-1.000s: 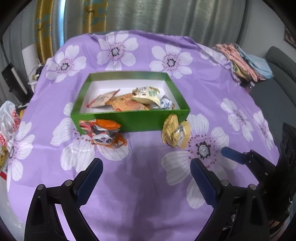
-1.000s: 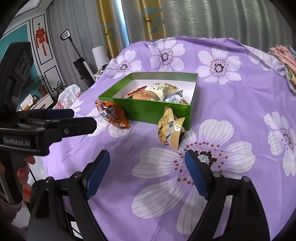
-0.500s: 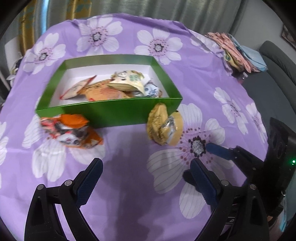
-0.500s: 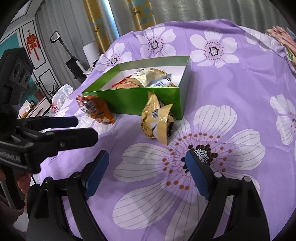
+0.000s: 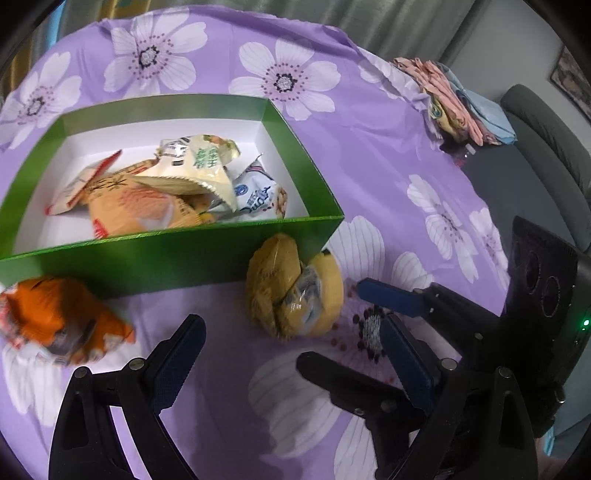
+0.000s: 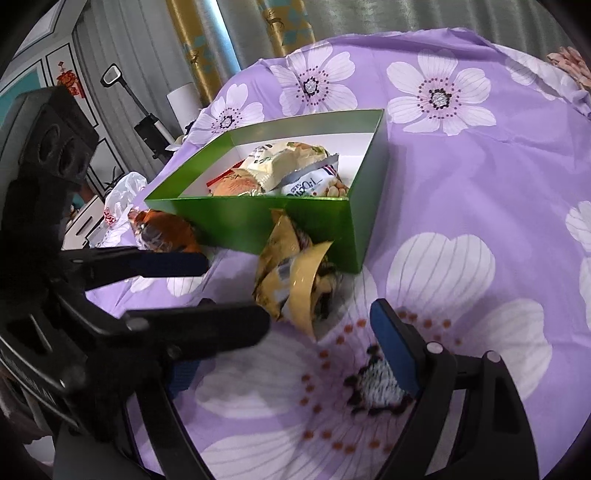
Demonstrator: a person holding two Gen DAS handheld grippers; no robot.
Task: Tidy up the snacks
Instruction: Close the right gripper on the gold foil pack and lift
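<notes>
The writing on the packets is too blurred to read: green characters on the cream crinkled packet (image 5: 195,166) and blue lettering on the white packet (image 5: 258,195) beside it, both lying inside the green cardboard box with a white interior (image 5: 166,254). That box sits on a purple tablecloth printed with large white flowers (image 5: 369,155), with folded pink and blue cloths (image 5: 461,107) at its far edge, a grey sofa (image 5: 546,122) beyond, and gold-patterned curtains (image 6: 288,26) behind. Outside the box, touching its near wall, a crumpled yellow-gold foil snack packet (image 5: 293,291) lies near the right corner, and an orange snack packet (image 5: 59,325) lies near the left end. Your left gripper (image 5: 291,362) hovers spread wide and empty, just short of the yellow-gold packet, which lines up between its blue-padded fingers. Your right gripper (image 6: 291,354) is likewise wide apart and empty, approaching the same packet (image 6: 291,280) from its right side, its upper fingertip near it.
</notes>
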